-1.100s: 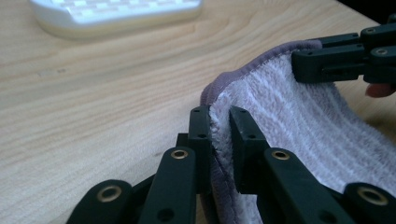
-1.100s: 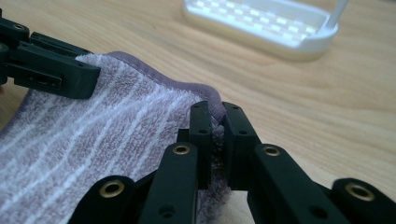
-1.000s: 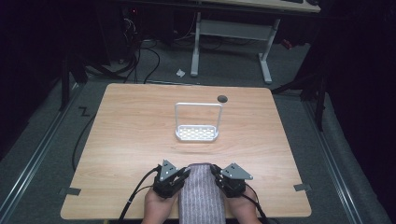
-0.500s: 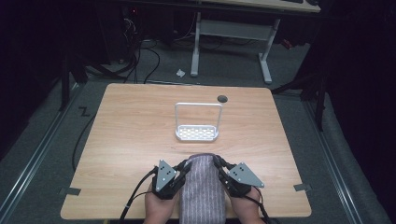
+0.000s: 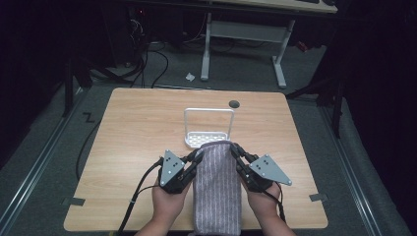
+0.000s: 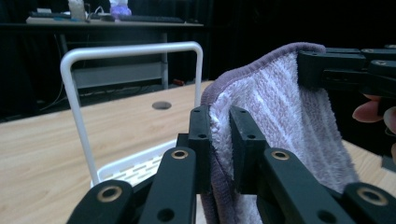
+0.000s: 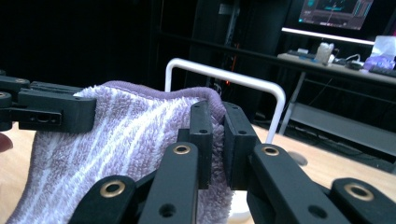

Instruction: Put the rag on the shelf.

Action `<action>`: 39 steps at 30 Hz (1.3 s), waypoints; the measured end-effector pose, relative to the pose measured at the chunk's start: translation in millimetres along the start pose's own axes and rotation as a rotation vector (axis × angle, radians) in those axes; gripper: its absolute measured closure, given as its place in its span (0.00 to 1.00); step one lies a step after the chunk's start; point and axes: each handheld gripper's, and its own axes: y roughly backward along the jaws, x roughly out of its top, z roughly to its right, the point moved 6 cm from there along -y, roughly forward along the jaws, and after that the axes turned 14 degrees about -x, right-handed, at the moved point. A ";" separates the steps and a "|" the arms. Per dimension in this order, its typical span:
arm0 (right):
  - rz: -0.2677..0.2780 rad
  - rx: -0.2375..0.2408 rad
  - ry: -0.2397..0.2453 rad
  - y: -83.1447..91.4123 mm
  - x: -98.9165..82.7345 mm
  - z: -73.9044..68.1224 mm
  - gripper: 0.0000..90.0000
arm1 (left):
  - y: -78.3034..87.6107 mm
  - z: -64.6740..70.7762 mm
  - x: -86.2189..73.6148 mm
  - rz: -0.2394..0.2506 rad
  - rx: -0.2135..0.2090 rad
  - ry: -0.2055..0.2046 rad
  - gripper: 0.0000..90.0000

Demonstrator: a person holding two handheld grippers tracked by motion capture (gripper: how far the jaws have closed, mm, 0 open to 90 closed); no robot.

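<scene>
Just short of the white wire towel rack (image 5: 208, 129), on its near side: a purple striped towel (image 5: 217, 189), held up off the wooden table (image 5: 133, 128), far edge almost over the rack's perforated base, near end draped past the table's edge. Left gripper (image 5: 197, 156) pinching the towel's far left corner, right gripper (image 5: 235, 150) pinching the far right corner, both sets of jaws pressed tight on the terry hem.

Risks from here: a thin bite on the hem slipping under the towel's hanging weight; uneven hands snagging the cloth on one upright instead of clearing the top bar; a nudge tipping the light rack.

From the high view: rack base, drape and both hands. From the left gripper view (image 6: 219, 154): depth of the bite, and the bar (image 6: 130, 50) apparently level with the towel's edge, hard to judge from so low.
</scene>
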 end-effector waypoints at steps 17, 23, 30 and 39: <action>0.091 -0.043 -0.031 -6.6 37.9 14.7 0.94 | -8.7 -7.0 42.8 0.075 0.007 -0.047 0.89; 0.111 -0.047 -0.032 -11.7 52.1 17.0 0.94 | -8.0 -15.2 62.1 0.106 0.036 -0.075 0.90; 0.125 -0.058 -0.033 -22.4 66.4 19.2 0.94 | -9.4 -24.3 80.3 0.132 0.065 -0.109 0.90; 0.145 -0.068 -0.038 -37.8 79.3 23.5 0.94 | -17.7 -36.7 94.5 0.146 0.092 -0.141 0.90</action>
